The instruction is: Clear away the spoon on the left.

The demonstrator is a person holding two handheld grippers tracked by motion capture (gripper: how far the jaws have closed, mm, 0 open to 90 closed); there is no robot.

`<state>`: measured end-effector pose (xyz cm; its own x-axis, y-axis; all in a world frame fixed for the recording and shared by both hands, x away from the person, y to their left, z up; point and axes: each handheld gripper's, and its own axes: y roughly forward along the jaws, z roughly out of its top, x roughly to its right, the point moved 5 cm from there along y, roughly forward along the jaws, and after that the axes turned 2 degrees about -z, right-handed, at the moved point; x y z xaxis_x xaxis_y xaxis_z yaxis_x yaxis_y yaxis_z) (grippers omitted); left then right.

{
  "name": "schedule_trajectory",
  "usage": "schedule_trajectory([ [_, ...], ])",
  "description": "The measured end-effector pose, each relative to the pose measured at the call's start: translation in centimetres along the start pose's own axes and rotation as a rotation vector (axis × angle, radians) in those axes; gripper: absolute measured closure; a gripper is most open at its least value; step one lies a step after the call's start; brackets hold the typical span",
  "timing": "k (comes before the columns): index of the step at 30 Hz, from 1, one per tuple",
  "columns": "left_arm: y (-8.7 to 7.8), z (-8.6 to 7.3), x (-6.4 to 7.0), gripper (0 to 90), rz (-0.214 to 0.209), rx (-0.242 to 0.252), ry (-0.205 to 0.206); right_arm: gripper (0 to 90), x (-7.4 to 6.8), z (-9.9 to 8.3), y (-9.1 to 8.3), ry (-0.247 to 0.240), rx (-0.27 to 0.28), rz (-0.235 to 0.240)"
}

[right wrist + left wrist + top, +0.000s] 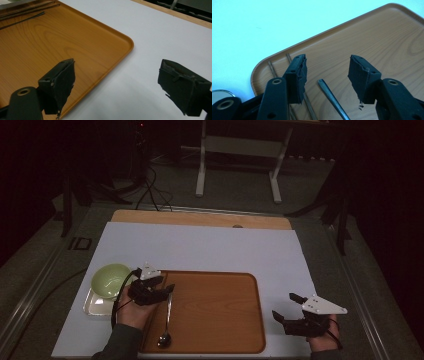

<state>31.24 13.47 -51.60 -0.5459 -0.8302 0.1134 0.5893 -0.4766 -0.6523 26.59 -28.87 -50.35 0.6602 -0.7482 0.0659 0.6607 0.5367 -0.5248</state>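
At the lower left of the high view the left gripper (159, 289) hangs wide open, holding nothing, over the slim metal spoon (167, 320) on the brown wooden tray (220, 315); its own view shows the handle (332, 98) between the jaws — the right gripper (290, 312), lower right, gapes empty.

This looks like a lab or recording room rather than a home. A table (200, 217) with a white cover sheet (210, 250) stands on grey carpet (240, 195) in a dark room. Behind it are the white metal legs of another bench (202, 165), black stand legs (330, 210) and loose cables (150, 190) trailing over the floor.
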Motion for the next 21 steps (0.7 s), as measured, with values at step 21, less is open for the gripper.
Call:
schedule_trajectory([
  [21,-1.5,-1.6,-1.4,51.6,0.049,0.007,-0.031,14.2,0.0,0.0,-0.1,-0.001,0.005,-0.002],
])
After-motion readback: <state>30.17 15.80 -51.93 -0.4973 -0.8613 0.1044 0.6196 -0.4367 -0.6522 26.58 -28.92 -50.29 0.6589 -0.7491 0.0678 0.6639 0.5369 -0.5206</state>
